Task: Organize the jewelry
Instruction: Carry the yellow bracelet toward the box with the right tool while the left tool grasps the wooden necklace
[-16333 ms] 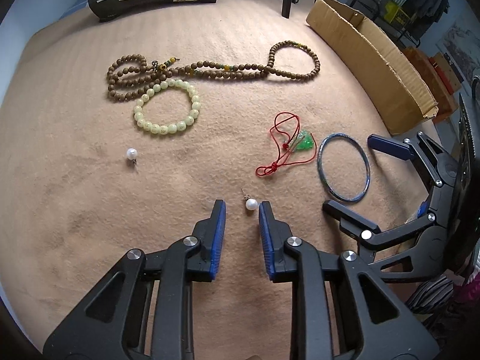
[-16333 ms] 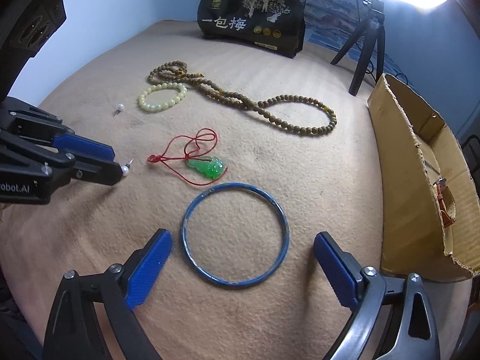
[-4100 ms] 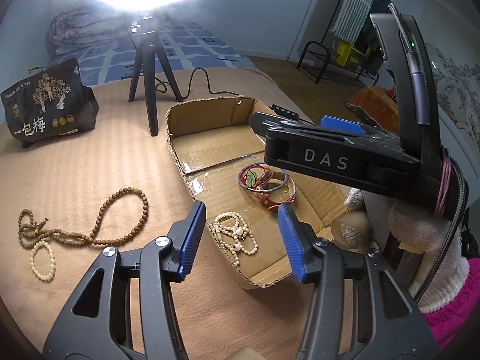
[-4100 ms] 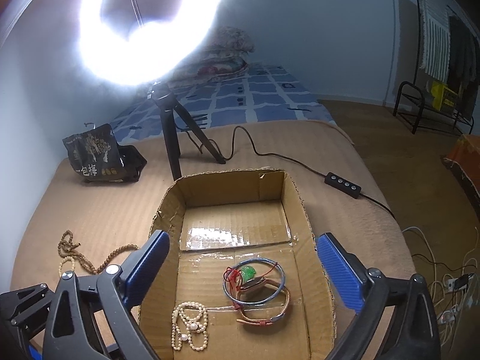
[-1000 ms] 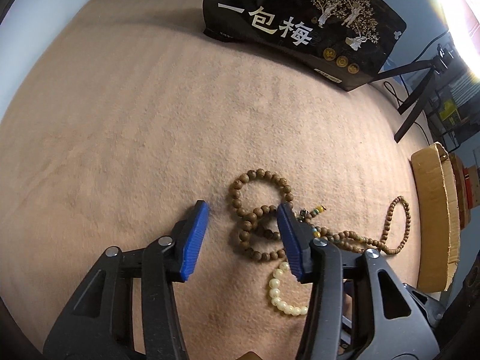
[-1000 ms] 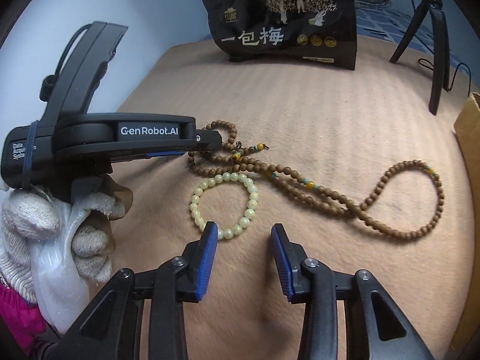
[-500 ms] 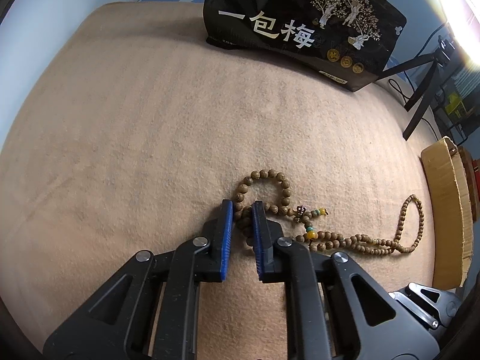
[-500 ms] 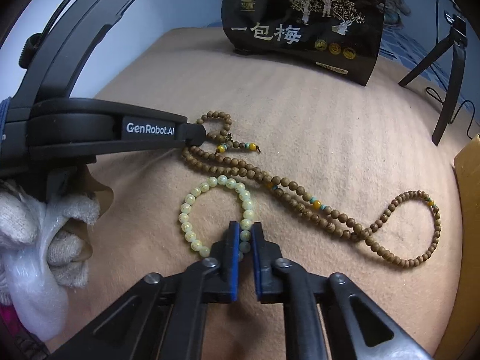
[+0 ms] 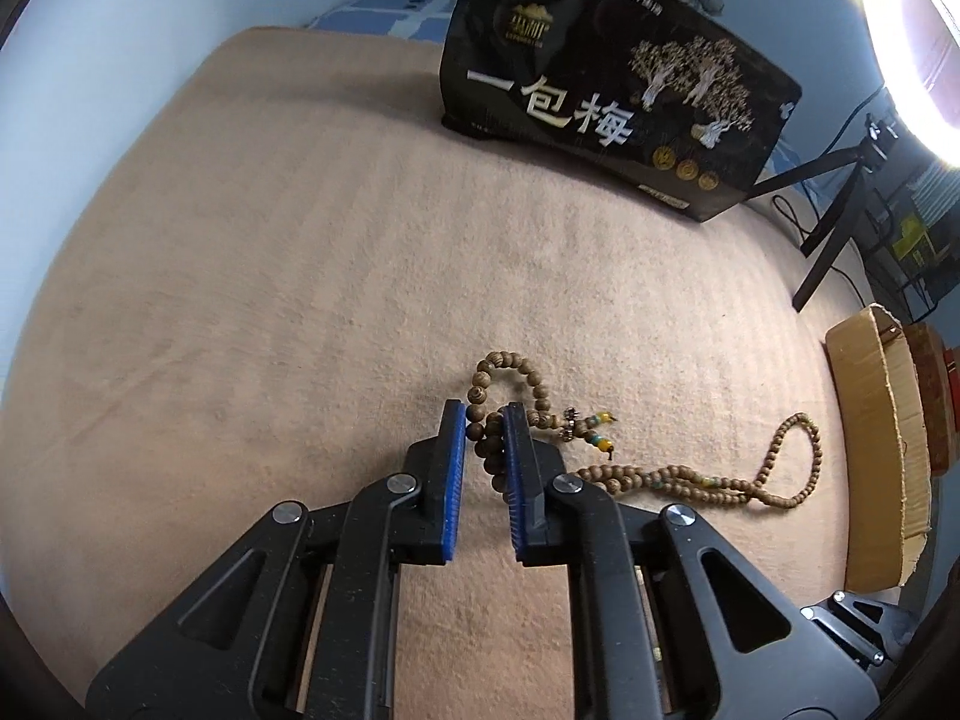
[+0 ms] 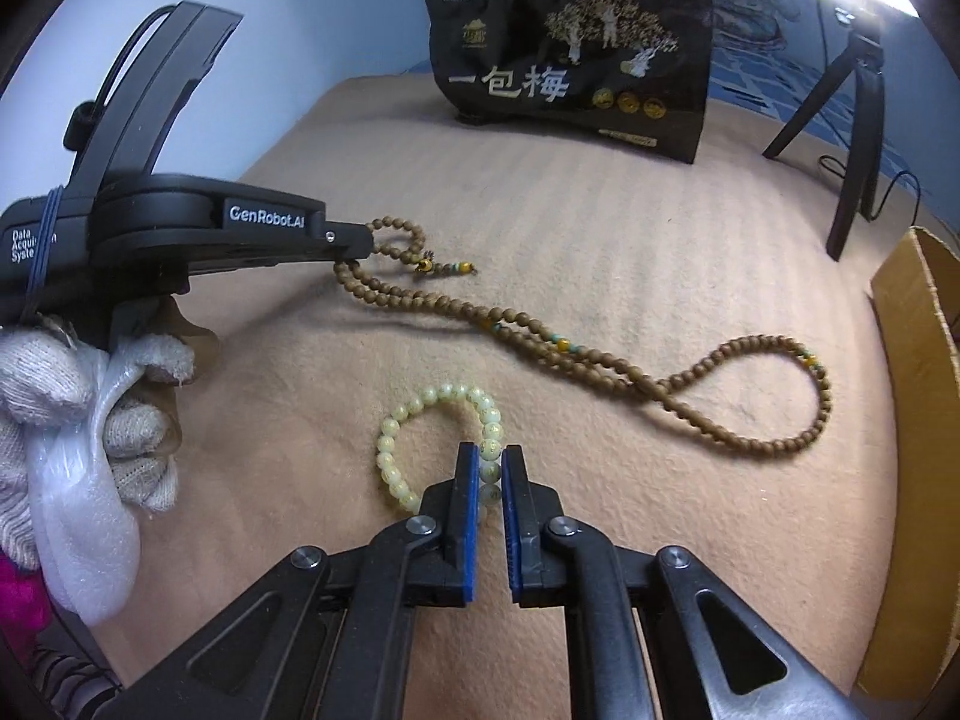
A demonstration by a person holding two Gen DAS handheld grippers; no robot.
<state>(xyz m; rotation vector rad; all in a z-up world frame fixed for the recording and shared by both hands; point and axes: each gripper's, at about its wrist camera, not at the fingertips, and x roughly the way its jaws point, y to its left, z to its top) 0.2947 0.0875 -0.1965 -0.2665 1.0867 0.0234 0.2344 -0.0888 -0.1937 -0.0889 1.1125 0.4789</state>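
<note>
Right gripper clamps the pale bead bracelet; left gripper clamps the wooden bead necklace, whose far loop trails toward the cardboard box. Beyond lies open tan blanket, edged by a black bag.

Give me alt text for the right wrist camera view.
The right gripper is shut on a pale green bead bracelet on a tan blanket. Beyond it, the left gripper pinches a long brown bead necklace.
</note>
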